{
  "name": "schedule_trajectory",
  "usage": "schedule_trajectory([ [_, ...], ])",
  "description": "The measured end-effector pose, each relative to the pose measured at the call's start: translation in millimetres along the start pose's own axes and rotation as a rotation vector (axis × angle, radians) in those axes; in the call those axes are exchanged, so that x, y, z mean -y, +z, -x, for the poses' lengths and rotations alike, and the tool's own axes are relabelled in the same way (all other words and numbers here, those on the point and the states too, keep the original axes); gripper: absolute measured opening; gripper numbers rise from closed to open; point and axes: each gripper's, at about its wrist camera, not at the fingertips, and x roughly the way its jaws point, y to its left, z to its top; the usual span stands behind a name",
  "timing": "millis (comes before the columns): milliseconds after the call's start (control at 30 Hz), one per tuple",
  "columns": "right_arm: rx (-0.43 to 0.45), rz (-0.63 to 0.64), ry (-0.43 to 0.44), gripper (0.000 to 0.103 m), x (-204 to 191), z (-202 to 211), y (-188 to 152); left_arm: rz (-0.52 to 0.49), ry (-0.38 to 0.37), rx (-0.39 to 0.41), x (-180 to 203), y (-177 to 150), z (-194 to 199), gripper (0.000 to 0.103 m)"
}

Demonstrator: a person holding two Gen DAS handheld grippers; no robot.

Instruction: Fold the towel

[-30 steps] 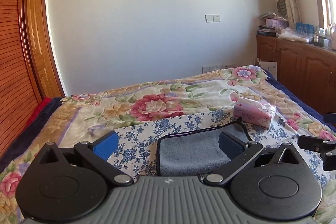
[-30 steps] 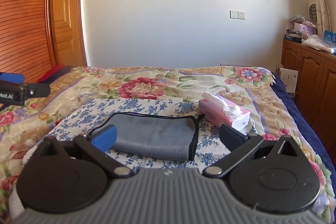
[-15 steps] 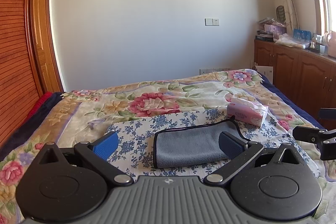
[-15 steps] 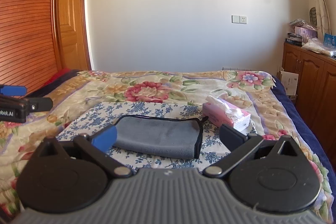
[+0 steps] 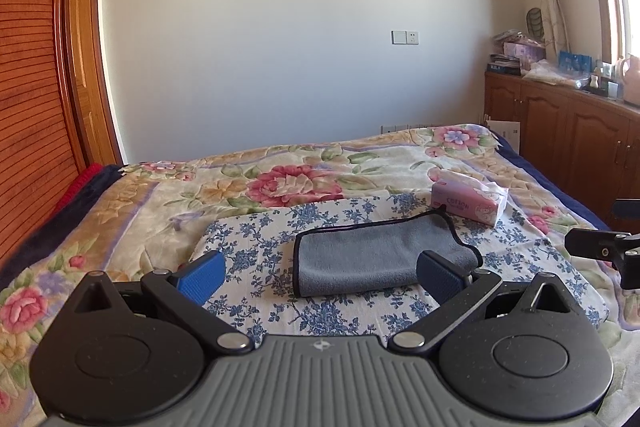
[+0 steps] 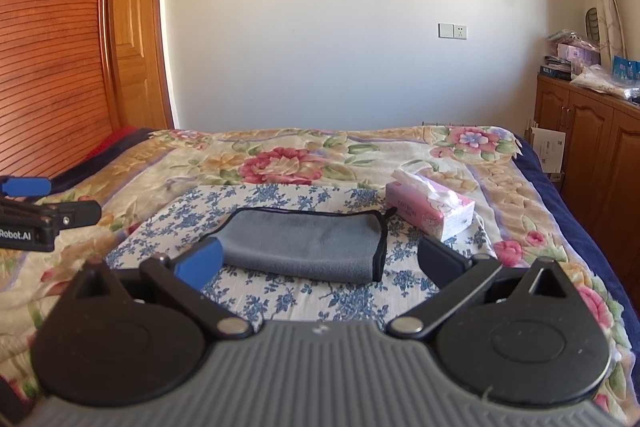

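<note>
Both tools, left tool (image 5: 320,273) and right tool (image 6: 320,261), jaws apart and empty above folded grey black-edged microfibre towel (image 5: 380,257); best withdrawn without snagging it.

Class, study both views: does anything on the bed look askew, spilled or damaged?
Nothing stands out. The grey towel lies folded on the blue-flowered cloth, the pink tissue pack sits intact beside it, and both grippers, left and right, are open and empty.

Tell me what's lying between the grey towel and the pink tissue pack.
Nothing: only blue-flowered cloth shows between the towel and the tissue pack, clearest in the right wrist view.
</note>
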Motion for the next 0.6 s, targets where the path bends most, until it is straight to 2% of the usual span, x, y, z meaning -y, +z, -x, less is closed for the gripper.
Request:
schedule_trajectory([
  [600, -0.049, -0.021, -0.005, 0.103, -4.4, 7.5, -31.5, 0.004, -0.005, -0.040, 1.5, -43.0, -0.4, 0.103],
])
